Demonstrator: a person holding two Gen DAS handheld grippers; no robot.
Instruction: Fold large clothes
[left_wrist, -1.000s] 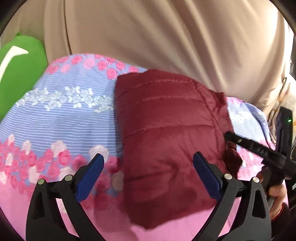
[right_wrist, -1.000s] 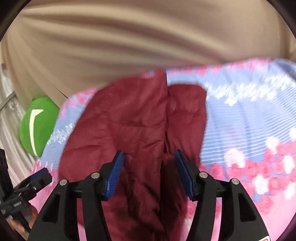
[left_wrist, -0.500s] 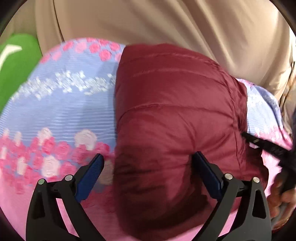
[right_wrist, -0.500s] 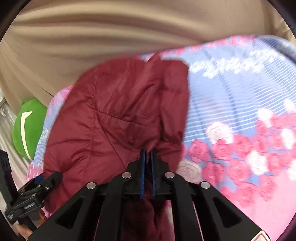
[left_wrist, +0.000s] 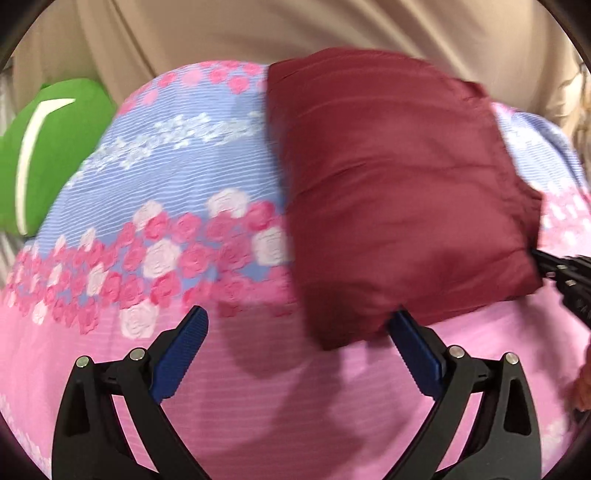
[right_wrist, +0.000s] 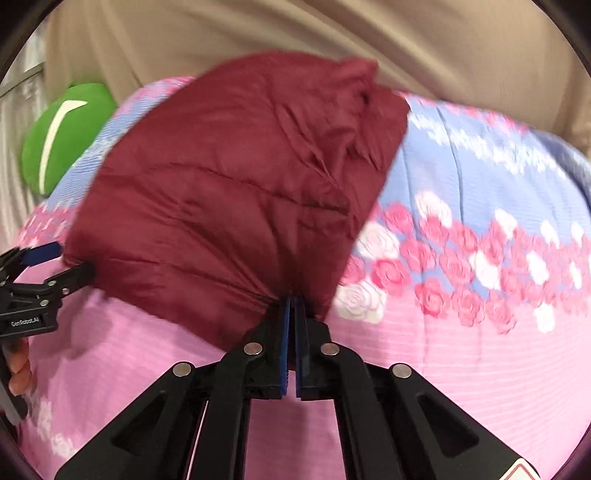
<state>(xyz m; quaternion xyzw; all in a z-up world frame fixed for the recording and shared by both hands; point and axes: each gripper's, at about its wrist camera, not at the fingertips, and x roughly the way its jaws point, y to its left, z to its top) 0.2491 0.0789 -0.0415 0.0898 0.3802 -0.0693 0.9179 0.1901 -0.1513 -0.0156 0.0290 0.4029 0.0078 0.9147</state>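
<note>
A maroon quilted jacket (left_wrist: 399, 199) lies folded in a puffy bundle on a bedspread (left_wrist: 177, 177) with pink roses and blue stripes. My right gripper (right_wrist: 293, 306) is shut on the jacket's (right_wrist: 229, 192) near edge, and the cloth puckers into its blue pads. It also shows at the right rim of the left wrist view, as the right gripper (left_wrist: 543, 264) meeting the jacket's side. My left gripper (left_wrist: 299, 332) is open. The jacket's near corner reaches between its fingers, close against the right finger (left_wrist: 413, 350). In the right wrist view the left gripper (right_wrist: 72, 260) straddles the jacket's left corner.
A green cushion (left_wrist: 48, 147) with a white stripe lies at the far left of the bed, also seen as the green cushion (right_wrist: 62, 136). Beige draped fabric (left_wrist: 295, 29) hangs behind the bed. Plain pink bedspread (right_wrist: 443, 369) fills the near side. A hand (right_wrist: 18, 365) holds the left gripper.
My right gripper went from open around the jacket's edge to shut on it. Both grippers sank toward the bed. The jacket slid right in the left view, and the left gripper stayed open.
</note>
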